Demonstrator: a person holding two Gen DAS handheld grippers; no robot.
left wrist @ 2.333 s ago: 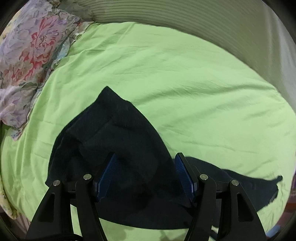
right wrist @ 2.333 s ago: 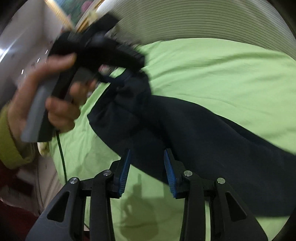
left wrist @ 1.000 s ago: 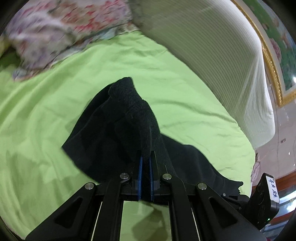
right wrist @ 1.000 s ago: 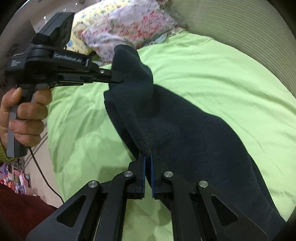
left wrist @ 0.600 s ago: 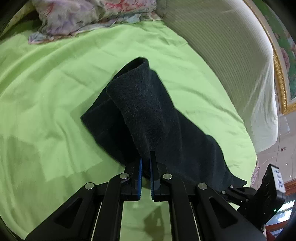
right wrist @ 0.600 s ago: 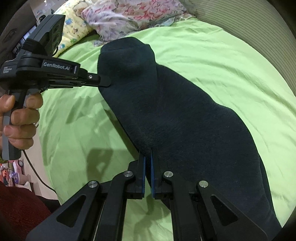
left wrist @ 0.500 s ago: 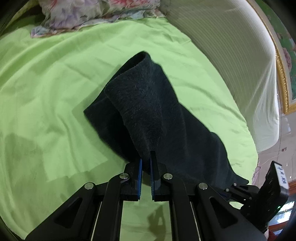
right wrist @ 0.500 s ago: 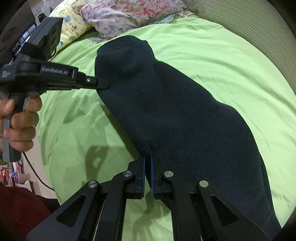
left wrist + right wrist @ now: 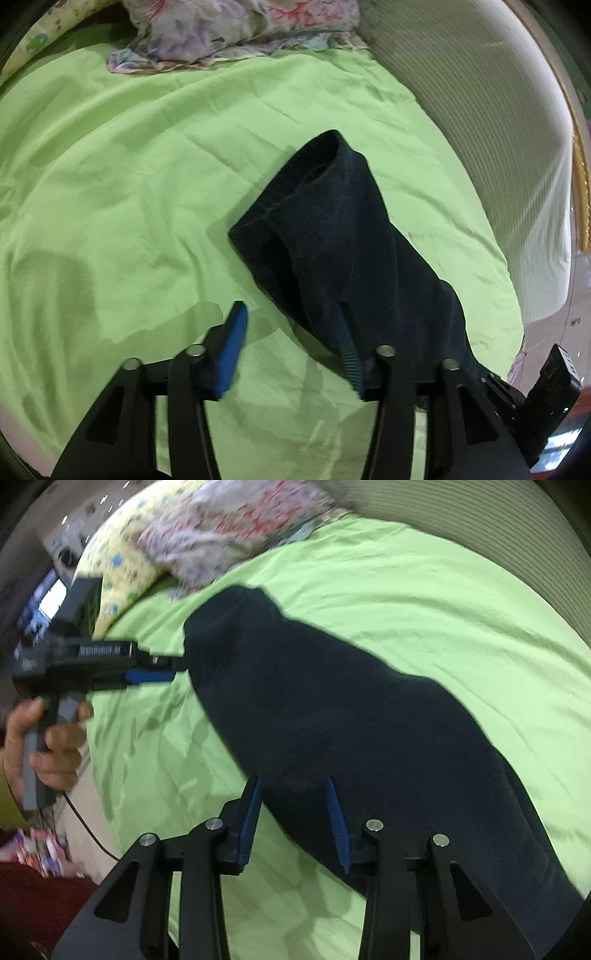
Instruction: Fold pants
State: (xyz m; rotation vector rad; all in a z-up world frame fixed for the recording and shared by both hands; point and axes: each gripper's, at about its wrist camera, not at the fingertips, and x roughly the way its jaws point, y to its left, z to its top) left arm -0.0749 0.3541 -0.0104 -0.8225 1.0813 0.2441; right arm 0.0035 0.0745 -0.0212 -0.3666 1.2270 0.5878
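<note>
Dark navy pants [image 9: 332,236] lie lengthwise on a green bed sheet [image 9: 129,166], folded along their length, with the open waistband end at the far side. My left gripper [image 9: 291,332] is open; its right finger is against the near edge of the pants. In the right wrist view the pants [image 9: 351,716] stretch from upper left to lower right. My right gripper [image 9: 293,801] is open, its jaws straddling the pants' near edge. The left gripper [image 9: 155,670] also shows there, open beside the pants' far end.
Floral bedding [image 9: 240,29] and a yellow patterned pillow [image 9: 122,554] are piled at the head of the bed. A ribbed white headboard [image 9: 498,129] runs along the right. The bed edge and floor clutter [image 9: 48,845] are at the left.
Both grippers were shut on the pants' edge half a second ago; both have opened and let go. The pants now rest flat on the sheet.
</note>
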